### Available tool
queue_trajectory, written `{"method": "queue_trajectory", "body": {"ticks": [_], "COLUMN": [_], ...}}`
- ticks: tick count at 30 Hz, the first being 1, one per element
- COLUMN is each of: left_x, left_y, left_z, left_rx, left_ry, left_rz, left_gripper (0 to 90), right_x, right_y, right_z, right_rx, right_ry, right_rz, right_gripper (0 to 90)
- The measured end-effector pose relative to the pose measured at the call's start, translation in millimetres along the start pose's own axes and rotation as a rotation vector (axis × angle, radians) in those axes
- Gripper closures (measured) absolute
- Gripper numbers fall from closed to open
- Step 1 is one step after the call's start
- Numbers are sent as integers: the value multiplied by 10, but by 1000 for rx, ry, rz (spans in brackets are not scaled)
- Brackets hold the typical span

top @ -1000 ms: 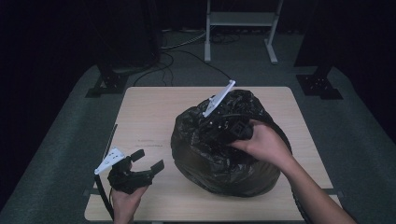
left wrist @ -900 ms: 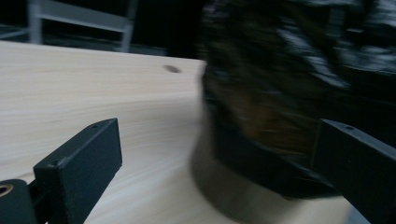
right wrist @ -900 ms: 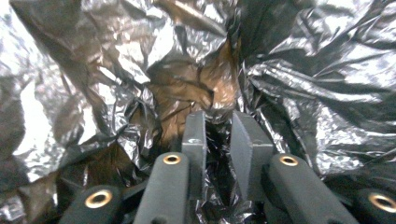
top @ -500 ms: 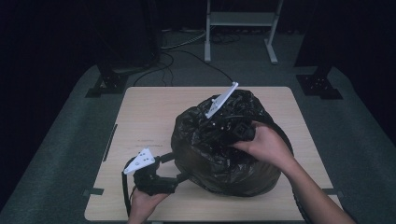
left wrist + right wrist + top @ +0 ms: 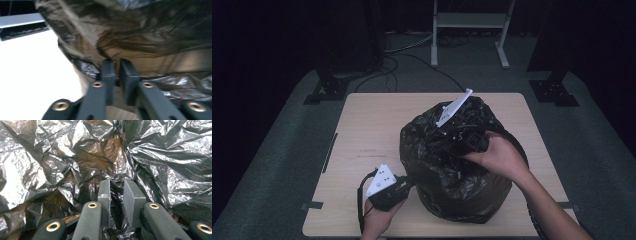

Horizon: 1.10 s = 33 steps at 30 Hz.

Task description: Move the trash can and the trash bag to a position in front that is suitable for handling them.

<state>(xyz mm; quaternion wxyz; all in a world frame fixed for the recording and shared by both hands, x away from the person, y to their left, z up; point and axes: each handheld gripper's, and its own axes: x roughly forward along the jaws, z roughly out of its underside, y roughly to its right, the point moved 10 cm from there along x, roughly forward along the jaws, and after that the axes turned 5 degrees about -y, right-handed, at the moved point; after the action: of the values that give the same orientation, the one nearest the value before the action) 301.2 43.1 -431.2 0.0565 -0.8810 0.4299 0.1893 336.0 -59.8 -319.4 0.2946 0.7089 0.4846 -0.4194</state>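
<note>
A pale wooden rectangular counter (image 5: 367,130) with rounded corners stands on grey carpet, its whole left half and far edge bare, so there is open room to the left and beyond, while the right half is crowded. On that right half sits a bulging, crinkled black plastic bag (image 5: 452,175), its base near the counter's near edge and its right flank close to the right edge; a little bare wood shows along the near edge in front of it. The right hand (image 5: 497,155) lies on top of the bag, holding the right hand-held gripper (image 5: 457,132) sunk into the gathered plastic at the bag's crown, its grey three-cornered plate tilted up toward the far side. In the right gripper view its jaws stand a narrow gap apart with a fold of glossy black film pinched between them (image 5: 116,195), crumpled plastic pressing in on every side. The left hand (image 5: 379,220) comes in at the near edge, holding the left hand-held gripper (image 5: 404,182) against the bag's lower left flank, with open counter to its left. In the left gripper view its jaws are nearly closed (image 5: 116,72), with thin bag film seemingly caught in the slit, though blur makes the hold hard to confirm. A dark cable loops beside that hand.
</note>
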Motion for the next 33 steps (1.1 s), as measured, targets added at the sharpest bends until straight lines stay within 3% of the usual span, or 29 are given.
{"method": "queue_trajectory", "body": {"ticks": [3, 7, 11, 15, 17, 20, 23, 24, 27, 33], "left_x": [26, 54, 65, 57, 56, 30, -40, -72, -160, -293], "left_y": [-85, -157, -207, -273, -301, -316, -386, -404, -477, -600], "left_z": [83, 162, 202, 242, 264, 248, 216, 205, 181, 162], "left_rx": [-15, -31, -47, -90, -121, -195, -261, -269, -292, -299], "left_ry": [-38, -60, -78, -92, -85, -64, -38, -24, -4, 20], "left_rz": [-49, -80, -100, -99, -72, 5, 30, 43, 23, -47], "left_gripper": [900, 900, 900, 879, 766, 426, 193, 182, 107, 100], "right_x": [-3, 3, 2, 12, 30, 22, -69, -92, -80, 225], "right_y": [1, -2, 0, 1, 4, 34, 81, 96, 146, 126], "right_z": [1, -3, -10, -25, -23, -28, -83, -109, -180, -230], "right_rx": [3, 4, 3, -4, -3, 0, 17, 19, 16, 0], "right_ry": [0, 1, 1, -6, -19, -23, 17, 26, 19, -57], "right_rz": [2, 1, 2, 2, 0, 10, 20, 22, 48, -1], "right_gripper": [763, 762, 762, 761, 751, 723, 720, 738, 807, 862]}}
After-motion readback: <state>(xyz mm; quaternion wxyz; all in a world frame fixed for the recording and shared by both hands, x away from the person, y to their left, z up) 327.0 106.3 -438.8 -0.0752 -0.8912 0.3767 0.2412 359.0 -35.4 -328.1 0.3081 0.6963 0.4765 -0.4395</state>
